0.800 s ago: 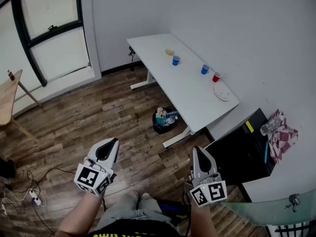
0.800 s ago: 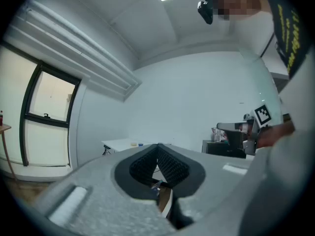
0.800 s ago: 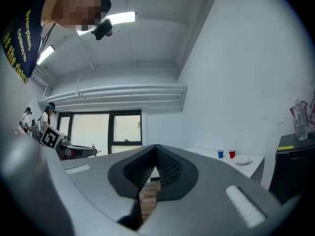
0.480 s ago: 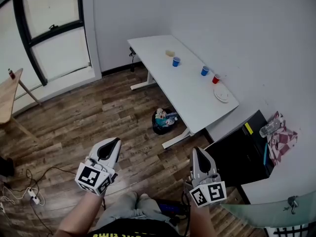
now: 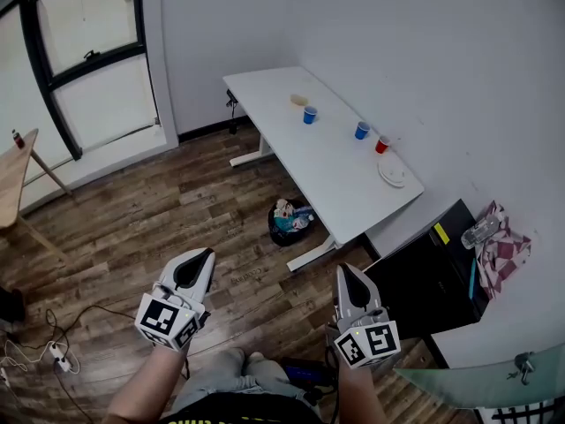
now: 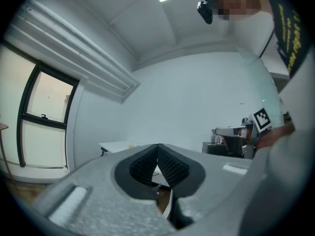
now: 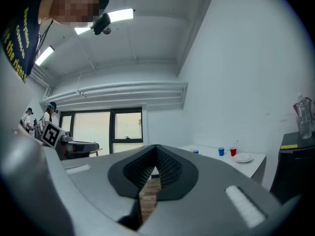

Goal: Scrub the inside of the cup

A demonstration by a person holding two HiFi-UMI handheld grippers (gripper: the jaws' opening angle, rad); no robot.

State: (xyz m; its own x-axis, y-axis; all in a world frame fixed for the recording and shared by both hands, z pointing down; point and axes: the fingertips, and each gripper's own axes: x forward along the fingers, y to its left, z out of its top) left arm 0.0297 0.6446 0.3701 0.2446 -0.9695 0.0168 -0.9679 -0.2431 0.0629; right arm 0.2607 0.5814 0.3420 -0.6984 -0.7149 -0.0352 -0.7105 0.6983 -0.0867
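Observation:
Far ahead stands a white table point(image 5: 331, 170) with two blue cups point(image 5: 310, 115) point(image 5: 362, 130), a red cup point(image 5: 382, 144), a white plate point(image 5: 392, 174) and a small yellowish object point(image 5: 299, 100). The right gripper view shows the blue cup point(image 7: 221, 152) and the red cup point(image 7: 233, 152) small at the right. My left gripper point(image 5: 196, 264) and right gripper point(image 5: 348, 280) are held low in front of me, well short of the table. Both are shut with nothing between their jaws. The left gripper point(image 6: 157, 151) and right gripper point(image 7: 157, 152) point level.
A black bin point(image 5: 290, 220) full of rubbish sits under the table. A black cabinet point(image 5: 433, 276) stands at the right with a checked cloth point(image 5: 500, 250) and a plastic bottle point(image 5: 483, 228). A wooden table point(image 5: 18, 179) is at the left, cables point(image 5: 53, 350) lie on the wood floor.
The whole view has drifted slightly: the table and cups sit a little lower and further left in the picture. Both grippers stay shut and in about the same place.

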